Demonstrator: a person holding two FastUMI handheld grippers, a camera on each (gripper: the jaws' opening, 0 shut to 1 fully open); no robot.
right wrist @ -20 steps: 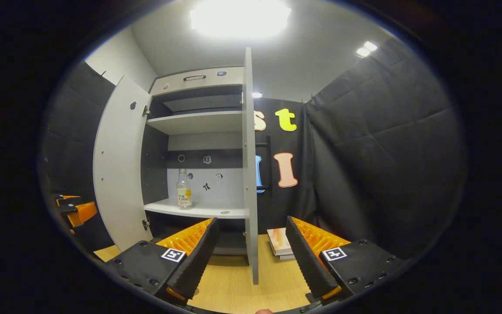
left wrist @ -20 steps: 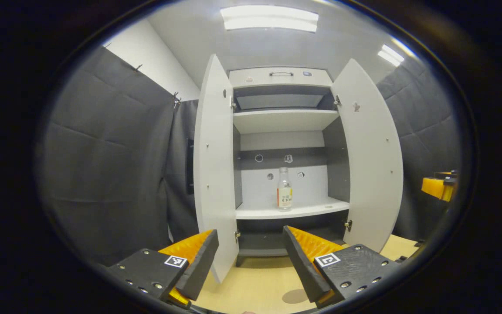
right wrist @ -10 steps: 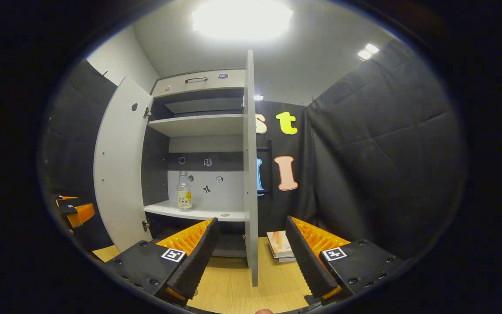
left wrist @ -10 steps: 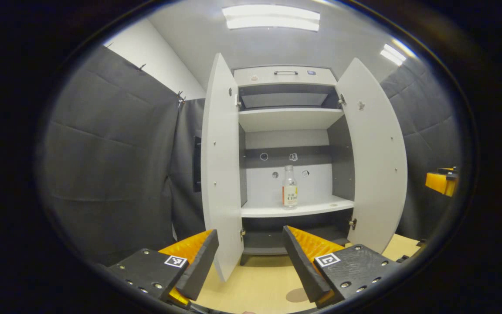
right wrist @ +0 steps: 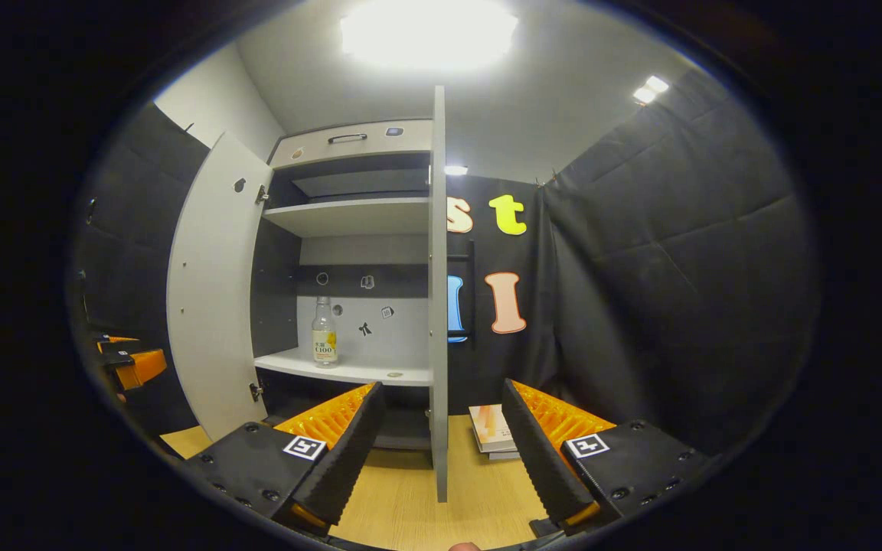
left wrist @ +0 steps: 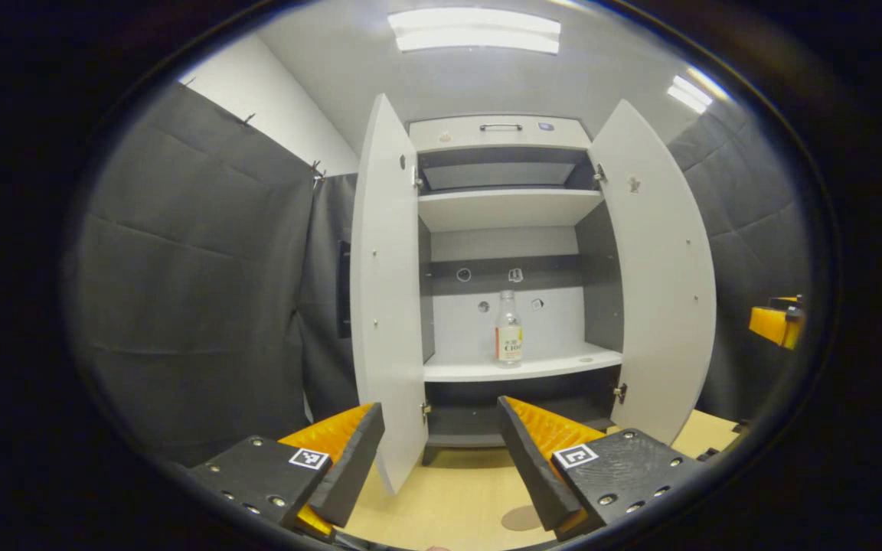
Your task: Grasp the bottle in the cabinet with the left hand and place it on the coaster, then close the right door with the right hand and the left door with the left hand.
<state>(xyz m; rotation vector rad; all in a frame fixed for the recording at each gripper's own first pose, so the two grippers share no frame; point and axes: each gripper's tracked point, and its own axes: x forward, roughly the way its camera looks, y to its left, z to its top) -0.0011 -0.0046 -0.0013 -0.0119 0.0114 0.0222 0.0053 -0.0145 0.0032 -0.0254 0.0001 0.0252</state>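
Both jaws gape empty; coaster in left gripper view, books in right.

R gripper open; bottle upright on cabinet shelf, doors open.

coaster: half covered by the left gripper's finger
books: partly behind the right gripper's finger
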